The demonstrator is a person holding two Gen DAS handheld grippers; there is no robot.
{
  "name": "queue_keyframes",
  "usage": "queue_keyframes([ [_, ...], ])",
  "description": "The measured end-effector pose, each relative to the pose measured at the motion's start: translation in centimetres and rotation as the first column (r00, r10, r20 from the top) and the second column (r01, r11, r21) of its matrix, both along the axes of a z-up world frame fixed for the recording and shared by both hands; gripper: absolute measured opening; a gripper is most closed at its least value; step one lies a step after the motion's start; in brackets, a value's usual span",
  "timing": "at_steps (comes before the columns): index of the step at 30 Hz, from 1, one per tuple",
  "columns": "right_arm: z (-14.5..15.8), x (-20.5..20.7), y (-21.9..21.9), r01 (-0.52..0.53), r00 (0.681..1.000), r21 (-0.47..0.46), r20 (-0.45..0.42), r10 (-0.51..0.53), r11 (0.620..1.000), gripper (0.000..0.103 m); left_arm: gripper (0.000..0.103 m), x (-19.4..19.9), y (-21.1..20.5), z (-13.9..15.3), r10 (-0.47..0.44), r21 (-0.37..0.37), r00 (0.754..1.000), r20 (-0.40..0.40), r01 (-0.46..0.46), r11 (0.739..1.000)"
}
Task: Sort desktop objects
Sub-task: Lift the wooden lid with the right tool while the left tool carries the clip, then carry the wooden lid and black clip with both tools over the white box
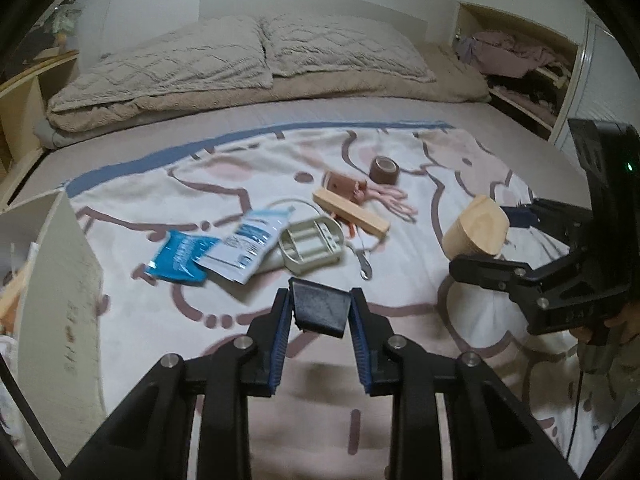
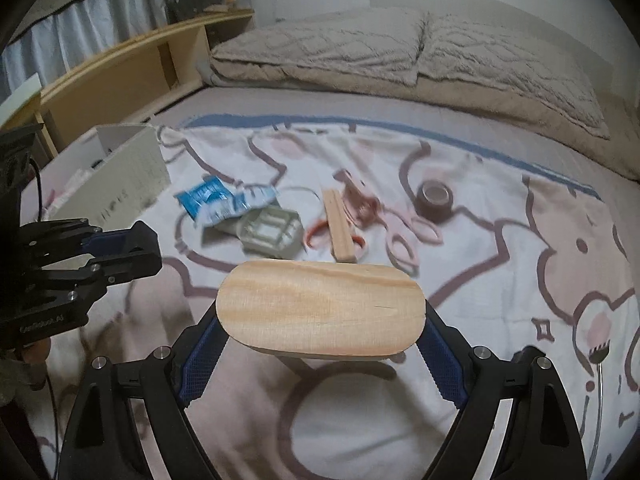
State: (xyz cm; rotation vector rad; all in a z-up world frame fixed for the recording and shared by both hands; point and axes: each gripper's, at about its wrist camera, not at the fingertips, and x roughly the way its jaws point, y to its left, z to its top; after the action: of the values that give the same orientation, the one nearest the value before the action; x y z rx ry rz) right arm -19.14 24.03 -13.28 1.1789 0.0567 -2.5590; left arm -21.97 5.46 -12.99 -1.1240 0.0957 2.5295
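Wood fills the right gripper [image 2: 320, 332]: a flat oval block [image 2: 320, 308] sits between its two fingers, squeezed at both ends and lifted off the blanket [image 2: 520, 240]. The left gripper [image 1: 320, 312] pinches a small dark blue block [image 1: 320, 306] tight at its tips. Packets [image 1: 224, 252], a wooden stick [image 1: 352, 216] and a tape roll [image 1: 384, 170] lie on the blanket beyond both grippers.

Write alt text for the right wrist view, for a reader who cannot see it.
The right gripper is shut on an oval wooden block, held above a cartoon-print blanket on a bed. Beyond it lie a wooden stick, pink scissors, brown tape roll and blue packets; the left gripper is at the left edge.
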Motion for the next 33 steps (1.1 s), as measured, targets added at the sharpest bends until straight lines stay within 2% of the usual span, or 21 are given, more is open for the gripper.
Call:
queue_keyframes([
  [9, 4.1, -0.3, -2.0, -0.011, 0.999, -0.038, -0.052, 0.009, 0.999, 0.089, 0.029, -0.6, -3.9, 5.1, 0.085, 0.040, 0.995, -0.056, -0.082, 0.996],
  [15, 6.3, -0.6, -4.4, -0.045, 0.995, -0.030, -0.091, 0.042, 0.999, 0.089, 0.029, -0.8, -7.1, 8.0, 0.159, 0.066, 0.983, -0.089, -0.154, 0.986],
  [21, 8.3, -1.4, -7.6, -0.086, 0.991, -0.026, -0.101, 0.083, 0.996, 0.089, 0.029, 0.2, -10.0, 9.2, 0.223, 0.013, 0.963, -0.155, -0.223, 0.975],
  [33, 10.4, -2.3, -16.5, -0.230, 0.966, -0.005, -0.122, 0.227, 0.973, 0.089, 0.029, 2.1, -17.9, 9.8, 0.375, 0.014, 0.906, -0.196, -0.380, 0.925],
])
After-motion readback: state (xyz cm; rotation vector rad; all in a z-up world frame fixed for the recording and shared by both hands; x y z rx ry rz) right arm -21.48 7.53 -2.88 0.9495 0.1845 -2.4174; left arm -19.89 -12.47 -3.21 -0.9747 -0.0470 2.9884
